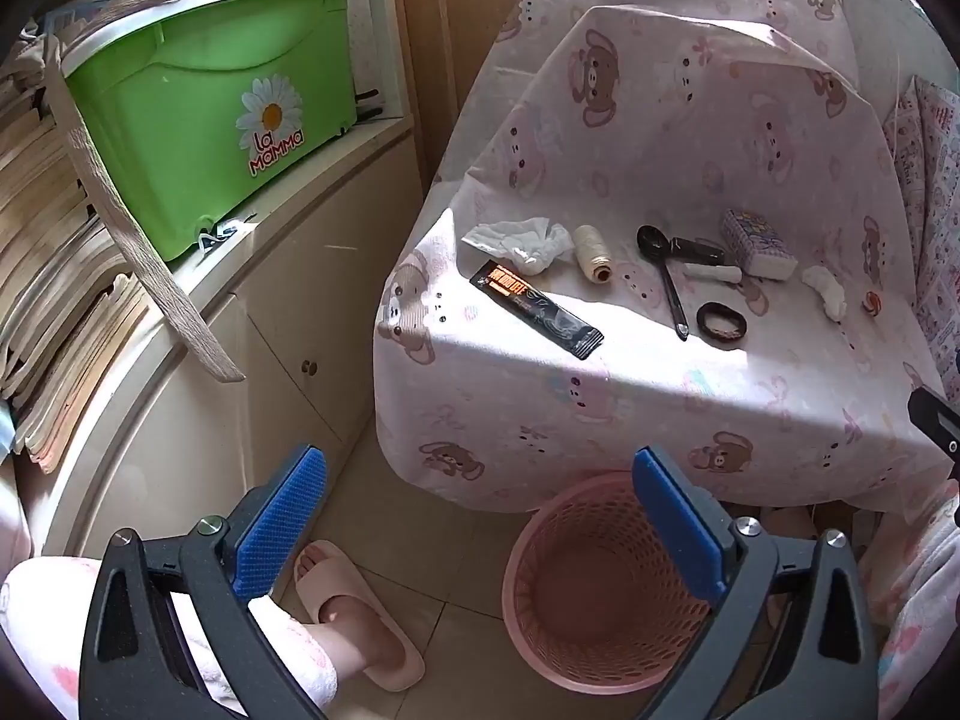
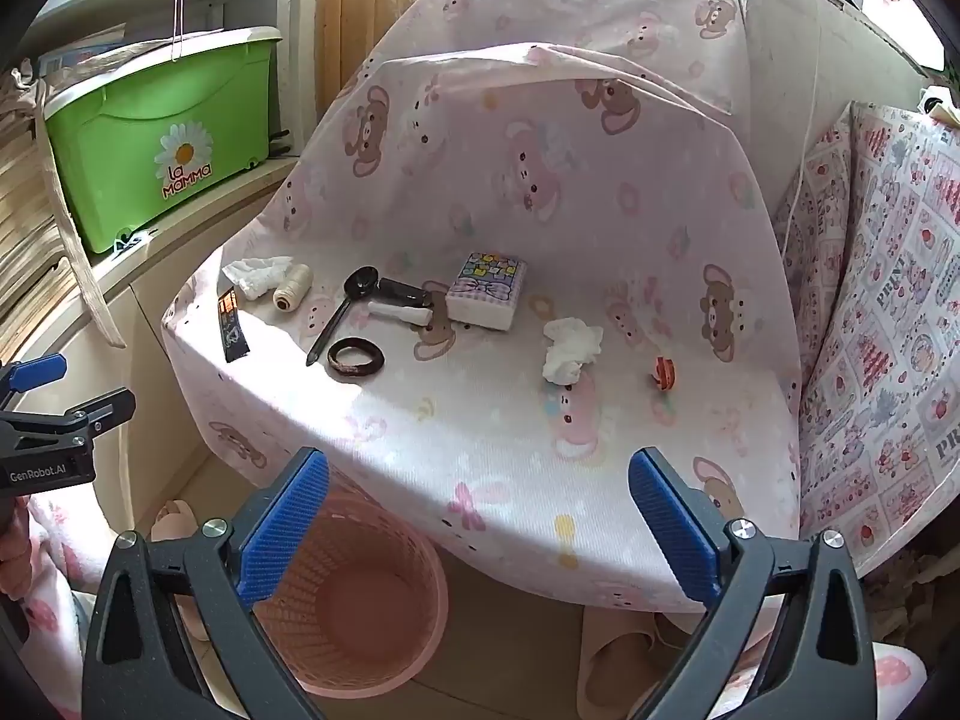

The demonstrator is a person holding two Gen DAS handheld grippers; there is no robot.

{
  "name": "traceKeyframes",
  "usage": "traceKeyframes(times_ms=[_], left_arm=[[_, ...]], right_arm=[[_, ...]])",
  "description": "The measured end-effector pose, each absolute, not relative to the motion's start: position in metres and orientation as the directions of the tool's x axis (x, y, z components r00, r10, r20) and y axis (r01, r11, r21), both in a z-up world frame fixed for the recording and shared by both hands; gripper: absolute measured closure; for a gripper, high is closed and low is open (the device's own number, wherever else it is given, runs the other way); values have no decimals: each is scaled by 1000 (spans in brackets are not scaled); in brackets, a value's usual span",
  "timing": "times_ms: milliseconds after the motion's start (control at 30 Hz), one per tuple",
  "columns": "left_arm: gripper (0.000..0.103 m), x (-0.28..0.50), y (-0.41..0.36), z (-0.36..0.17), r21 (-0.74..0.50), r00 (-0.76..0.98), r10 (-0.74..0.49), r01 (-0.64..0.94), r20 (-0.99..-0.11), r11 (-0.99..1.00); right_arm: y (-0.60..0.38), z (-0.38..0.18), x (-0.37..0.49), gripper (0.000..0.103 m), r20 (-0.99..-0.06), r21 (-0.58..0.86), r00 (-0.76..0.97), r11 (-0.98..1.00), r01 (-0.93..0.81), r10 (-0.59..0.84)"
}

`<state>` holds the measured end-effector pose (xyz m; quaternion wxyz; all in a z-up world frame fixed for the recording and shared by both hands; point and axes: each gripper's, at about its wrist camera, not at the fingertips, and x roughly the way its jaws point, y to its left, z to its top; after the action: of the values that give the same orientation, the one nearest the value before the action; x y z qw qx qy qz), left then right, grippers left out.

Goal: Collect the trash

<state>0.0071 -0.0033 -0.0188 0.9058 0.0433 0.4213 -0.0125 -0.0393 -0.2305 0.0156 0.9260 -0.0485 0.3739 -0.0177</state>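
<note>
Two crumpled tissues [image 2: 570, 348] and a black sachet [image 1: 536, 307] lie above the empty pink basket [image 1: 600, 594].

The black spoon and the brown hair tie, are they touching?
Apart. The right wrist view shows pink cloth between the black spoon and the brown hair tie.

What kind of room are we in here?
Likely a lived-in home, perhaps a bedroom or balcony corner. A pink bear-print cloth drapes a seat, a green plastic storage box sits on a cream cabinet ledge beside stacked books, and a pink perforated plastic wastebasket stands on the tiled floor.
</note>
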Motion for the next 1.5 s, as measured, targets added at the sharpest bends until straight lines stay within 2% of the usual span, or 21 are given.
traceKeyframes(times_ms=[1500], left_arm=[[2, 10, -9, -28, 81, 616, 22, 68, -788, 994]], right_arm=[[-230, 8, -37, 2, -693, -90, 718, 996, -5, -59]])
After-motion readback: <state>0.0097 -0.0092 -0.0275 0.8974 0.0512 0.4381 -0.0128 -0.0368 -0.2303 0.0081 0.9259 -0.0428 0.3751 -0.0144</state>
